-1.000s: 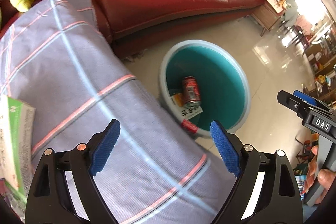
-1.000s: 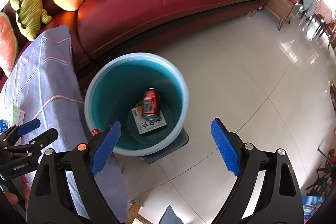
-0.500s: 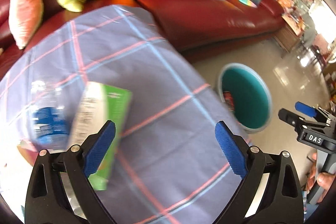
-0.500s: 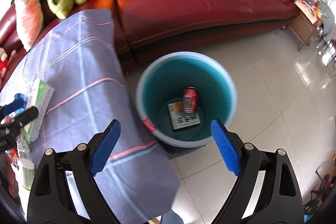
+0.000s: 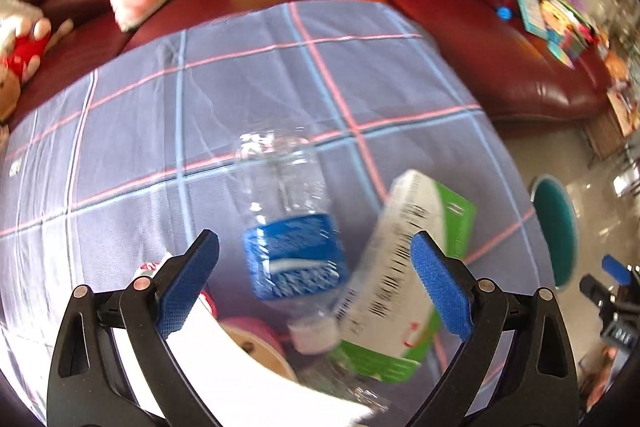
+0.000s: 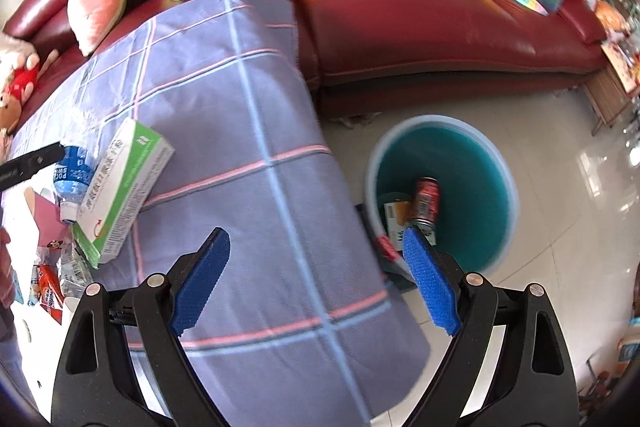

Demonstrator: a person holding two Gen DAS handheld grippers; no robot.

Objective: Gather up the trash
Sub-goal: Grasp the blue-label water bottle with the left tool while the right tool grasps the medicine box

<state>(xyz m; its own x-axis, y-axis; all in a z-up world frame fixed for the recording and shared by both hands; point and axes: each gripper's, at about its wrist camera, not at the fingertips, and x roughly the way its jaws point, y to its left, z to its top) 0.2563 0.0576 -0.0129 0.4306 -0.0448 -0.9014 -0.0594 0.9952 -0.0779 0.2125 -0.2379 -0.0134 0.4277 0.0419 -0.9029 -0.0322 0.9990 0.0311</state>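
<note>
Left wrist view first: my left hand-held gripper (image 5: 314, 285) is spread wide, nothing between the pads, hanging over the checked cloth (image 5: 200, 107) on the desk. Right between the jaws lies the clear plastic bottle (image 5: 290, 223) with the blue label, on its side, long axis running straight away from me, white cap (image 5: 313, 334) toward the camera. Just to its right, touching or overlapping near the cap end, sits the green-and-white box (image 5: 404, 267), tilted a little. The picture is blurred, so I can't tell which lies on top. The teal bin (image 5: 556, 231) shows at the far right, down on the floor.

Right wrist view now: my right hand-held gripper (image 6: 316, 279) is spread too, empty, over bare cloth at the desk's near corner. The bottle (image 6: 74, 173) and box (image 6: 120, 195) lie well off to its left, where the tip of the left tool pokes in; the bin (image 6: 440, 195), with a red can (image 6: 426, 201) and a card inside, sits below to the right.

So the left is the nearer hand by far. I judge the bottle is next, and with the jaws closing across its width, a straight drop should do.
</note>
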